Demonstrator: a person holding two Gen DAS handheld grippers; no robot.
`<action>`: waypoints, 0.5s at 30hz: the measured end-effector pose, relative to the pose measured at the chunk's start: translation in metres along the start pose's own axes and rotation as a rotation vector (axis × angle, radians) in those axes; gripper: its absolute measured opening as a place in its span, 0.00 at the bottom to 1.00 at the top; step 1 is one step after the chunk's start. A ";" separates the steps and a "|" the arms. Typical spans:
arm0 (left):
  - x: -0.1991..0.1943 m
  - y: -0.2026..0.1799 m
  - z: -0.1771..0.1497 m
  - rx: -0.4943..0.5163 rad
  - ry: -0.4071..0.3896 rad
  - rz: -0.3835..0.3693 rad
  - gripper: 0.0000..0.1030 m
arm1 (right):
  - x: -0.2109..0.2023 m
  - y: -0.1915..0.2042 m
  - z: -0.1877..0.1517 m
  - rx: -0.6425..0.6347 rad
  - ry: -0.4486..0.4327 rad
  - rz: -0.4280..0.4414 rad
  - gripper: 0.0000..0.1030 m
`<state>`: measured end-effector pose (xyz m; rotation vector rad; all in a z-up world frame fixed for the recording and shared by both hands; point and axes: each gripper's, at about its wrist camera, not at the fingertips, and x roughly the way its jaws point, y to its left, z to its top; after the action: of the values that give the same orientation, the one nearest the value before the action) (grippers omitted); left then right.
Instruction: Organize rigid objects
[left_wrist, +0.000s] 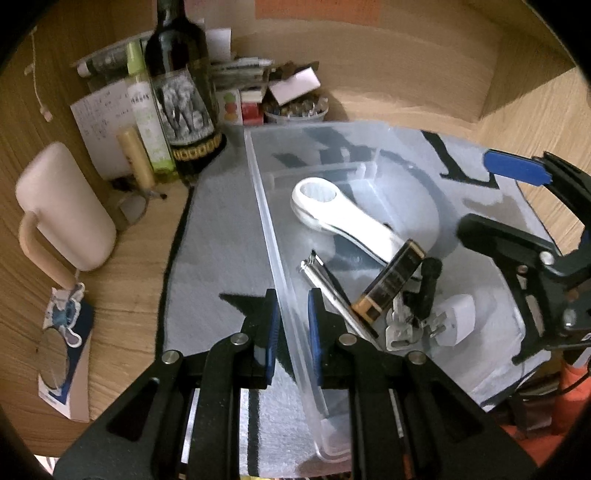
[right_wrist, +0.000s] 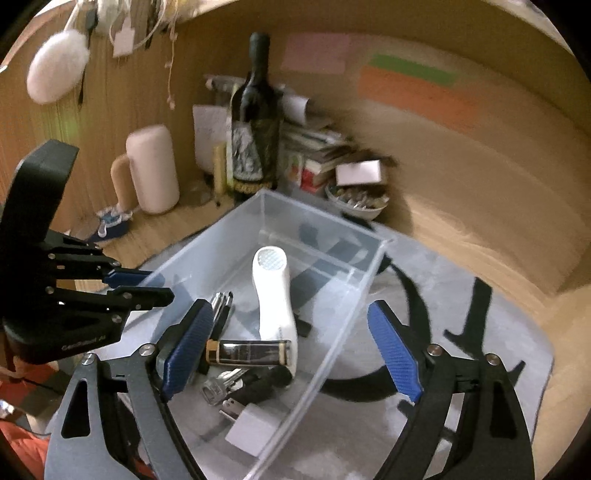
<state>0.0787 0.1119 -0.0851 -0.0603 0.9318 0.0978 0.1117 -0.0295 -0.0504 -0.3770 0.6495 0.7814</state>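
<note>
A clear plastic bin (left_wrist: 258, 206) (right_wrist: 325, 373) lies on a grey mat. Inside lie a white handheld device (left_wrist: 343, 218) (right_wrist: 275, 295), a black-and-gold lighter (left_wrist: 388, 284) (right_wrist: 247, 352), a metal nail clipper (left_wrist: 328, 295) (right_wrist: 221, 306), keys (left_wrist: 400, 326) (right_wrist: 221, 384) and a white charger plug (left_wrist: 456, 317) (right_wrist: 251, 424). My left gripper (left_wrist: 291, 325) (right_wrist: 140, 286) is shut on the bin's left wall. My right gripper (right_wrist: 291, 354) (left_wrist: 480, 199) is open and empty, above the bin's near right part.
A dark wine bottle (left_wrist: 181, 85) (right_wrist: 255, 122), a pink mug (left_wrist: 62, 206) (right_wrist: 151, 166), a green tube (left_wrist: 146, 110), papers, small boxes and a bowl of bits (right_wrist: 356, 201) crowd the back corner of the wooden desk. A small mirror (left_wrist: 53, 356) lies at left.
</note>
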 end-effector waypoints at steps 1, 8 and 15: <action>-0.003 -0.001 0.001 0.000 -0.007 0.008 0.14 | -0.004 -0.002 -0.001 0.007 -0.012 -0.005 0.85; -0.025 -0.005 0.006 0.000 -0.059 0.015 0.14 | -0.038 -0.012 -0.009 0.052 -0.100 -0.046 0.97; -0.053 -0.025 0.006 0.037 -0.150 0.014 0.14 | -0.064 -0.016 -0.019 0.080 -0.159 -0.085 0.98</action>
<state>0.0552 0.0848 -0.0386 -0.0124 0.7836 0.0967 0.0820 -0.0839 -0.0208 -0.2648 0.5112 0.6943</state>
